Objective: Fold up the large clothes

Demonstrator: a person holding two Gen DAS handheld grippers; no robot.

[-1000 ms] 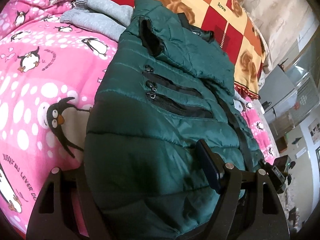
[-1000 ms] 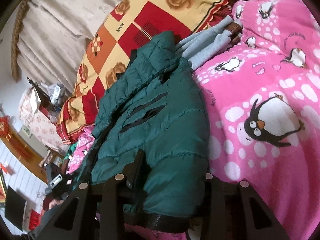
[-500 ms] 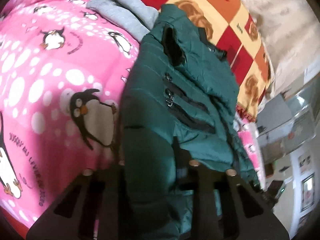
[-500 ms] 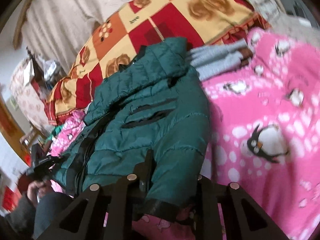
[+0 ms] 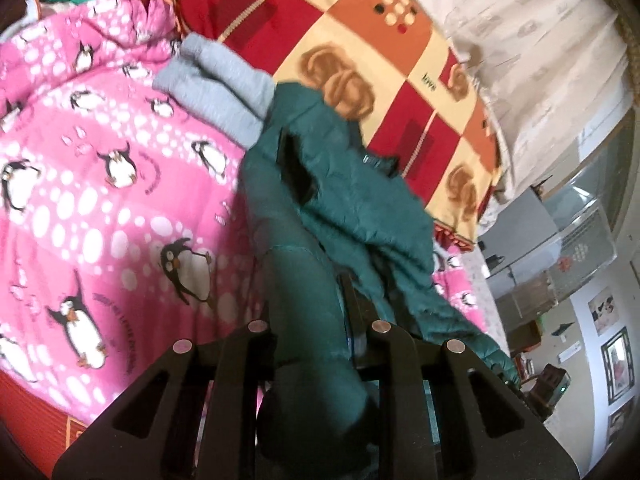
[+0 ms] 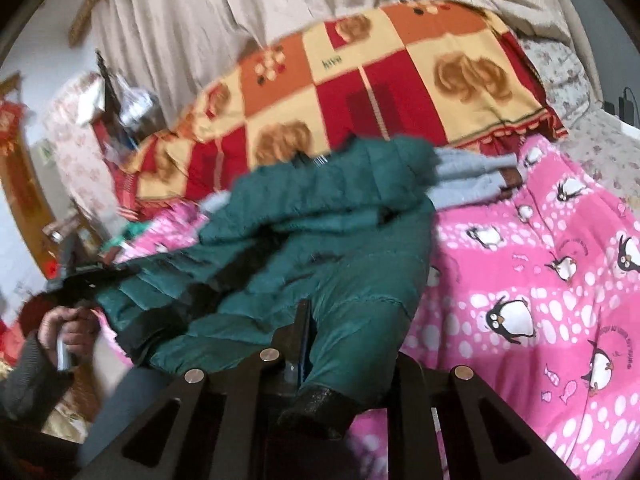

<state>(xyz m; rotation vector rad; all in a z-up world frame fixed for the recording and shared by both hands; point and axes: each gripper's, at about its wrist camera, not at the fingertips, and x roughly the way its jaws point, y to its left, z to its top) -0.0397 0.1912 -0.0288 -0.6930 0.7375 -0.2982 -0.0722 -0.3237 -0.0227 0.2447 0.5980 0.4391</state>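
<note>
A pink penguin blanket (image 5: 92,200) covers the bed, and the green padded jacket (image 5: 344,208) lies across it, its near hem raised. The left gripper (image 5: 316,320) is clamped on one gathered hem corner, tilted downward; the right gripper (image 6: 340,344), jaws just closing, pinches the other corner (image 6: 320,400). The person's left hand (image 6: 68,328) grasps its handle.
</note>
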